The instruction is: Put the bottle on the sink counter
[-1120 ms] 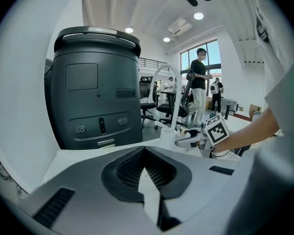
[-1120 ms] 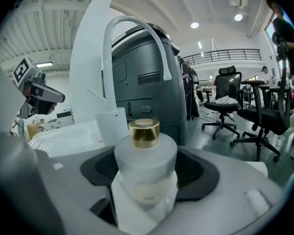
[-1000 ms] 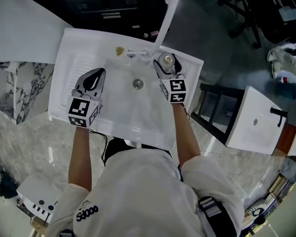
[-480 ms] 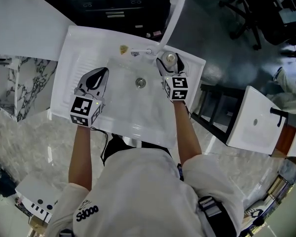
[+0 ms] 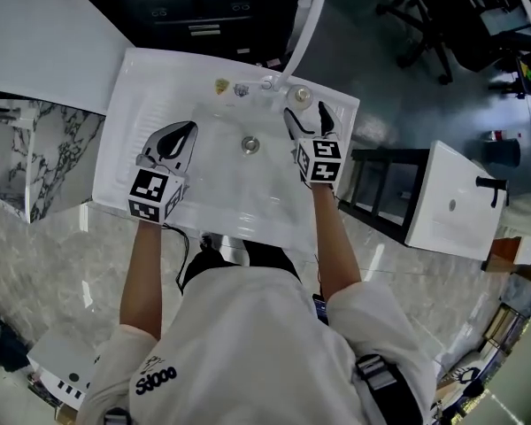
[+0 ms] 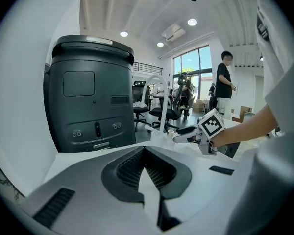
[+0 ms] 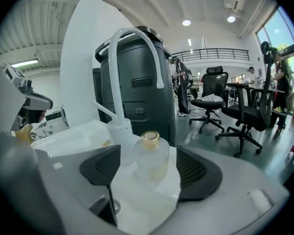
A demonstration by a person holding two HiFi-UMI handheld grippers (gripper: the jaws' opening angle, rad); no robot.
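A frosted glass bottle (image 5: 302, 96) with a gold cap stands upright on the back right counter of the white sink (image 5: 142, 78), beside the faucet base. My right gripper (image 5: 306, 113) is open just behind it. In the right gripper view the bottle (image 7: 152, 161) sits between the spread jaws of the right gripper (image 7: 148, 151), with a gap on each side. My left gripper (image 5: 186, 129) hangs over the left side of the basin, shut on nothing. In the left gripper view its tips (image 6: 144, 149) meet, and the right gripper's marker cube (image 6: 211, 124) shows ahead.
The tall white faucet (image 5: 303, 27) arches over the sink's back edge; a drain (image 5: 250, 145) sits mid-basin. A dark machine (image 6: 90, 93) stands behind the sink. A white unit (image 5: 450, 204) is to the right, a marble block (image 5: 35, 153) to the left. A person (image 6: 224, 87) and office chairs (image 7: 245, 112) are farther off.
The right gripper's jaws have spread off the bottle and drawn back slightly toward me; the bottle now stands free on the counter. The left gripper has hardly moved.
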